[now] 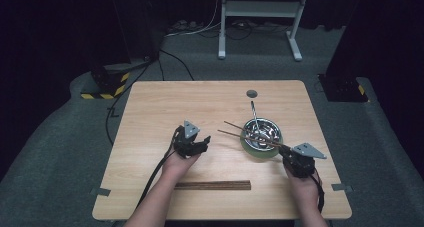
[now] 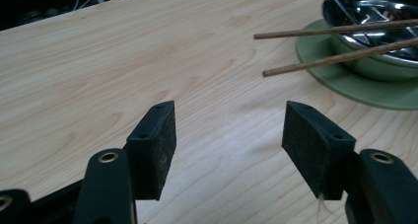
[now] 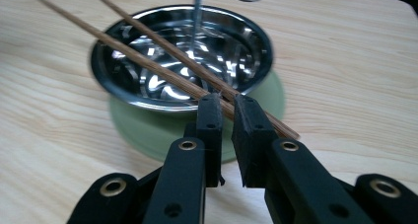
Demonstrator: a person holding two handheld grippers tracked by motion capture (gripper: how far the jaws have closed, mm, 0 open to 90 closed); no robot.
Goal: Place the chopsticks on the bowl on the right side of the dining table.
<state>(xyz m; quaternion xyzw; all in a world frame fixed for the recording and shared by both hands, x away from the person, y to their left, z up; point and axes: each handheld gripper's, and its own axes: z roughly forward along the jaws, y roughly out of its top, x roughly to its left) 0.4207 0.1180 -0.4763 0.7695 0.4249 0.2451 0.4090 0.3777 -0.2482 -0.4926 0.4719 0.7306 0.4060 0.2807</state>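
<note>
Right gripper view shows us our right tool [image 3: 226, 108] clenched on the near ends of the chopsticks [image 3: 148, 56], whose long axis runs away across the steel bowl [image 3: 246, 41] toward our released left tool [image 1: 192, 143] on the surface [image 1: 165, 107].

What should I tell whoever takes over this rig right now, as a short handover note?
Left gripper: open, holding nothing, low over bare table to the left of the bowl.
Right gripper: jaws nearly closed around the near ends of the chopsticks, which lie across the steel bowl; firm grip is uncertain.
The bowl sits on a green plate, with a metal utensil standing in it. Another wooden pair lies at the table's near edge.
Done: chopsticks reached.
Left: probably lift them off the bowl and set them down.
</note>
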